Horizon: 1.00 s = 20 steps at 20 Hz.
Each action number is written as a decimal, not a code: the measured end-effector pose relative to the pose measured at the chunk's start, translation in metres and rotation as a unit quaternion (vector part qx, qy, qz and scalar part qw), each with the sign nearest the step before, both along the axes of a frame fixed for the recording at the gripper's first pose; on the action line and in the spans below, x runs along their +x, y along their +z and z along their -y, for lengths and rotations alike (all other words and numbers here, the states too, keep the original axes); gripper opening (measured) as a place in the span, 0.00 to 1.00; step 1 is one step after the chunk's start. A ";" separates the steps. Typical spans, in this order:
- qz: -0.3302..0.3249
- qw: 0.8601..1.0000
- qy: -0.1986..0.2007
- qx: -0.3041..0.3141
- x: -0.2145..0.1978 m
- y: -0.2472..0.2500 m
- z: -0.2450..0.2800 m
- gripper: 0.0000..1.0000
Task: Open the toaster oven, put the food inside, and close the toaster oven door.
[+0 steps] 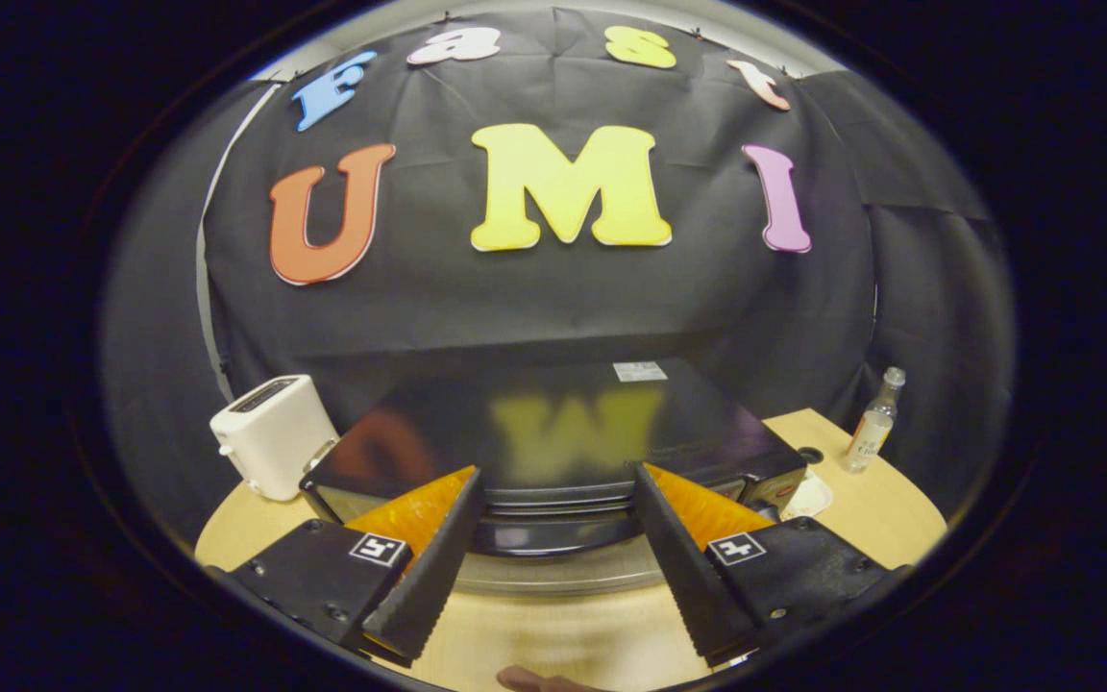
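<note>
While its two fingers stand spread apart with nothing between them, the hand-held gripper [553,553] hovers over the pale wooden tabletop [880,524]. Just ahead at 12 o'clock sits the black toaster oven [563,428], its glossy top facing the fingers and its dark handle bar [553,533] lying in the gap between their tips. At 10 o'clock, a white toaster [272,434] stands beside the oven; at 2 o'clock, a small clear bottle [873,423] stands upright.
</note>
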State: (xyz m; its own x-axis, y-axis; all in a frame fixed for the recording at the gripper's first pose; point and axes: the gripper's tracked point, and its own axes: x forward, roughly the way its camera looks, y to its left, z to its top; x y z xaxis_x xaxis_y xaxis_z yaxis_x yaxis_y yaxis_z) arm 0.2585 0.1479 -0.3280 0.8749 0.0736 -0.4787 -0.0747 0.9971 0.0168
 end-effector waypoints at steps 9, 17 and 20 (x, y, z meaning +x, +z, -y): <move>-0.031 0.999 0.014 -0.002 -0.040 0.001 0.004 1.00; -0.074 0.997 0.015 -0.016 -0.098 -0.015 0.012 1.00; -0.081 0.996 0.019 -0.024 -0.118 -0.025 0.015 1.00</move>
State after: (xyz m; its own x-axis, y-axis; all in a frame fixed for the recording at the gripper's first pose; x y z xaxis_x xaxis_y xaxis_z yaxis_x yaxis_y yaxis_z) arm 0.1409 0.1325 -0.3527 0.7827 0.0785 -0.6174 -0.1129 0.9935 -0.0168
